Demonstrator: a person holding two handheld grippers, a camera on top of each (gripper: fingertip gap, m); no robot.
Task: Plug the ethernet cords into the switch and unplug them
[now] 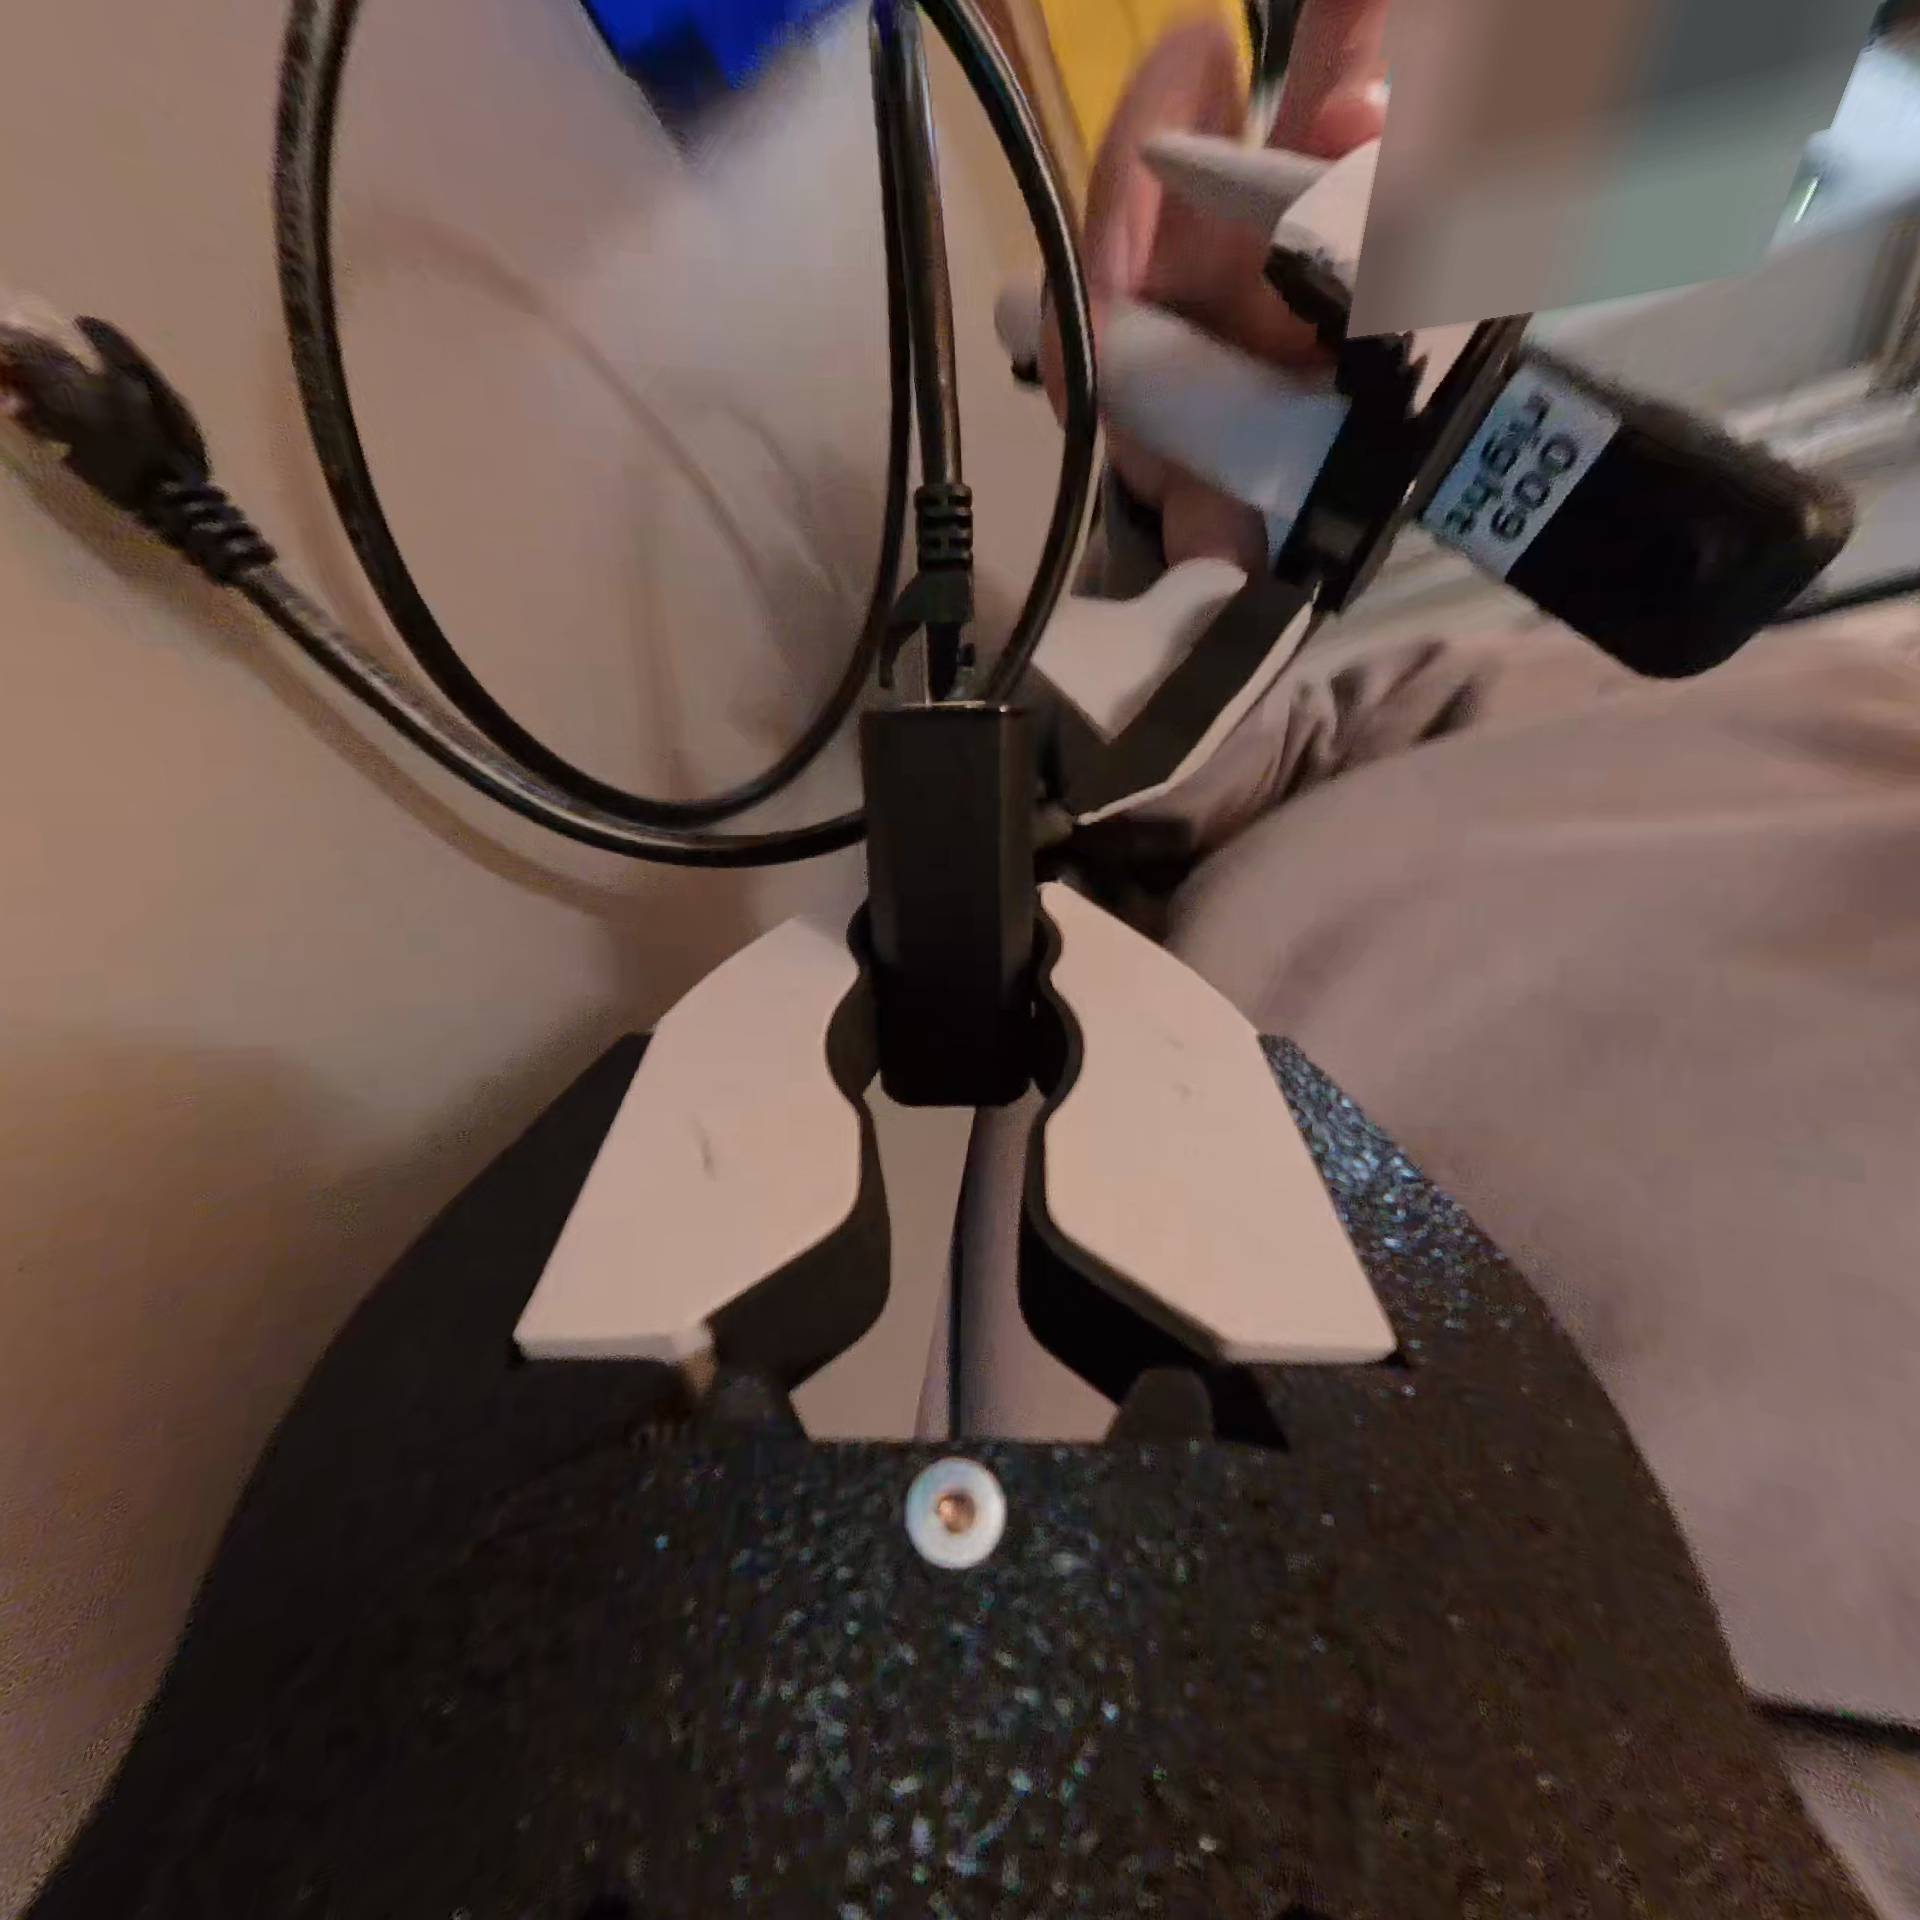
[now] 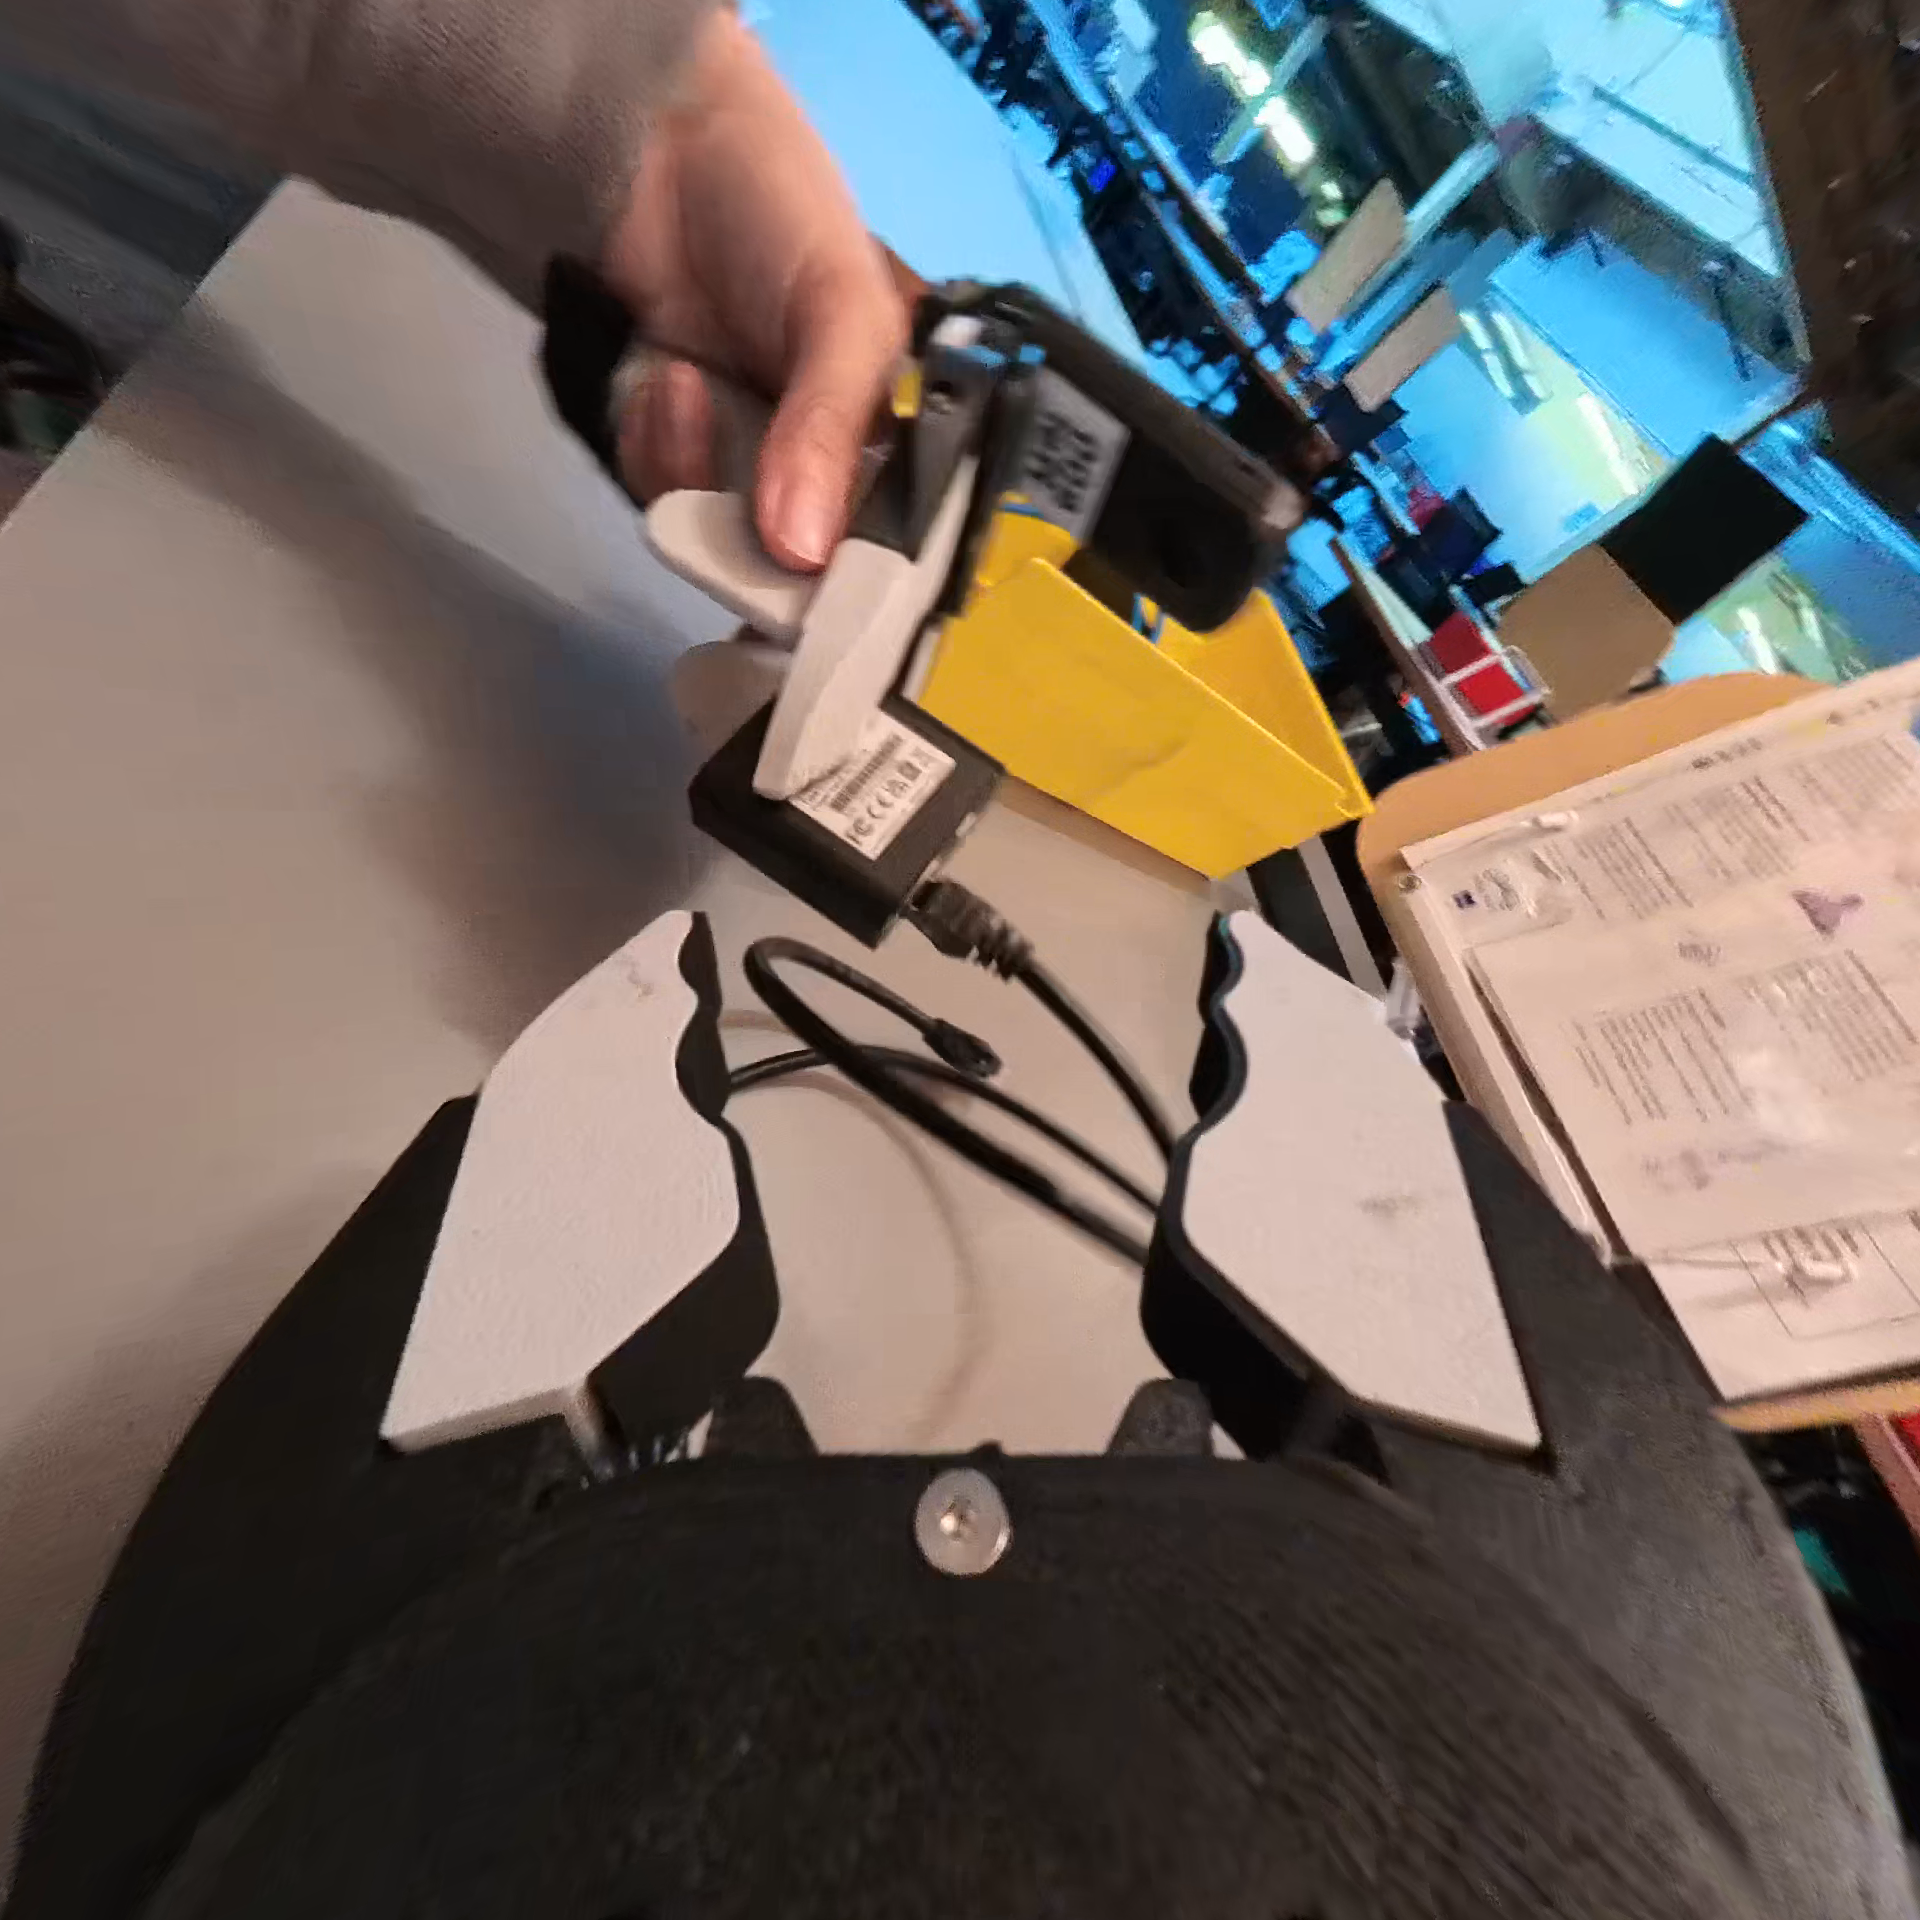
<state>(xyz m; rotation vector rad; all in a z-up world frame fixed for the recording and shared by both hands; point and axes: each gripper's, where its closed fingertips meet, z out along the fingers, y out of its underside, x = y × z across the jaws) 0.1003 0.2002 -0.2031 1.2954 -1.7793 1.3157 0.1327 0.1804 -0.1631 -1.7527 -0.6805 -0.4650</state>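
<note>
My left gripper [image 1: 945,935] is shut on the small black switch [image 1: 940,810], which I see edge-on between its white fingers. A black ethernet plug [image 1: 940,582] sits in the switch's far end, its cord running up and away. A second, loose ethernet plug [image 1: 94,405] lies at the left on the pale table. In the right wrist view my right gripper [image 2: 956,966] is open and empty, just short of the switch [image 2: 831,842]. The plugged-in connector [image 2: 961,920] and a loose cord end [image 2: 966,1049] show between its fingers. The left gripper [image 2: 821,748] holds the switch there.
Black cords [image 1: 343,436] loop over the table [image 1: 520,623]. A yellow bin [image 2: 1122,707] stands behind the switch. A board with papers [image 2: 1662,987] lies at the right. A white finger [image 1: 1143,634] of the right gripper is close to the switch's right. A hand [image 2: 748,312] holds the left gripper.
</note>
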